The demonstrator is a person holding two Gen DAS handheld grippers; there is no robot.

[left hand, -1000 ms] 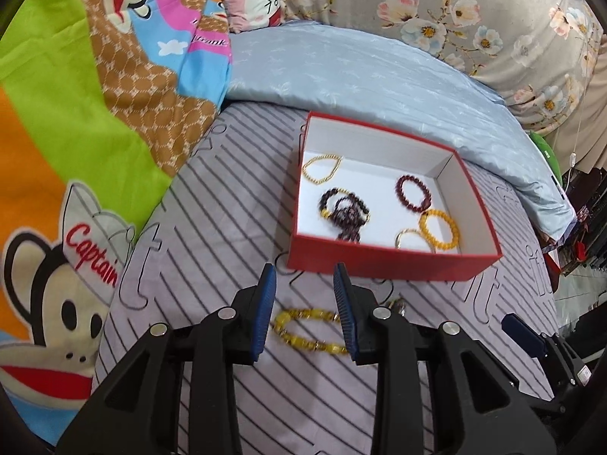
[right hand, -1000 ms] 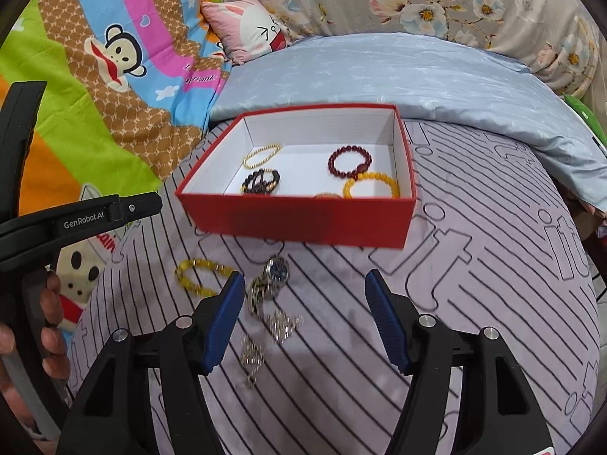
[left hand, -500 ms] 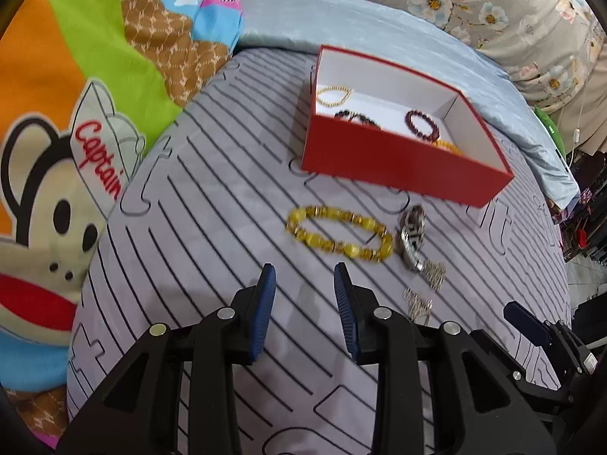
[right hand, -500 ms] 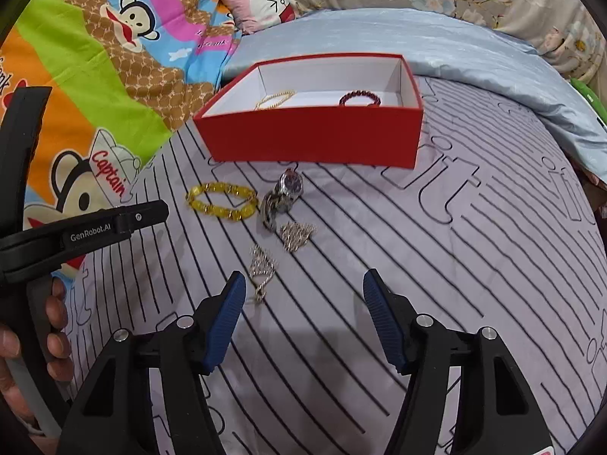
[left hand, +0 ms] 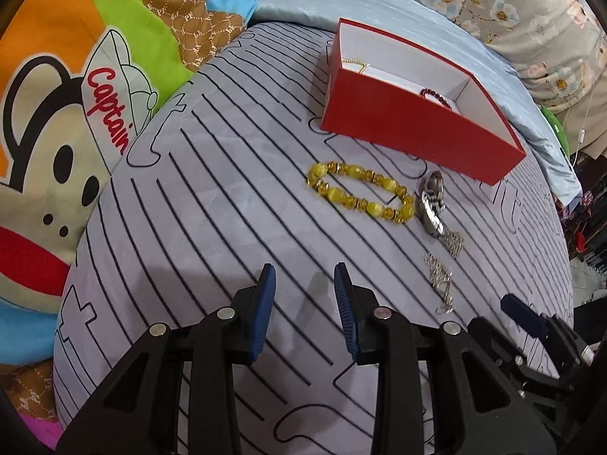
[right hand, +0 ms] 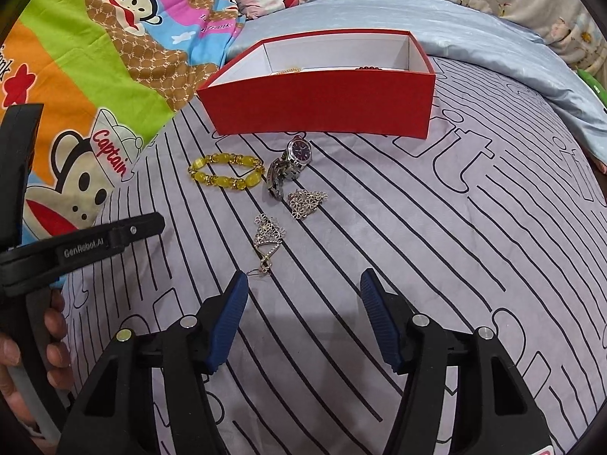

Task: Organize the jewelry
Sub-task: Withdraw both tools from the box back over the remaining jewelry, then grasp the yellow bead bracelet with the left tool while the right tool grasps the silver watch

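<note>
I have the red box [right hand: 318, 102] across the upper middle of the right wrist view, its long side facing me; its floor is mostly hidden behind the near wall, with only slivers of a gold chain and dark red beads showing over the rim. Everything left to sort lies on the striped sheet [right hand: 436, 227] just in front of that wall. The yellow bead bracelet [left hand: 360, 193] sits right of centre in the left wrist view, an oval whose long axis slants from upper left to lower right, well above and a little right of my left gripper [left hand: 303, 303], whose jaws stand a modest way apart with nothing between them. Touching the bracelet's lower right end is the silver watch [right hand: 290, 168], folded on its band. Below it, right of centre in that view, lie two flowered silver earrings: one earring [right hand: 305, 203] just below the watch, the other earring [right hand: 267, 242] lower still, its long axis running nearly straight down the frame so its hook ends just above the left fingertip of my right gripper [right hand: 303, 295]. Those jaws have just been closing a little yet remain widely spread and empty. I judge the right gripper is the nearer one to this lower earring, and the left the nearer to the bracelet.
</note>
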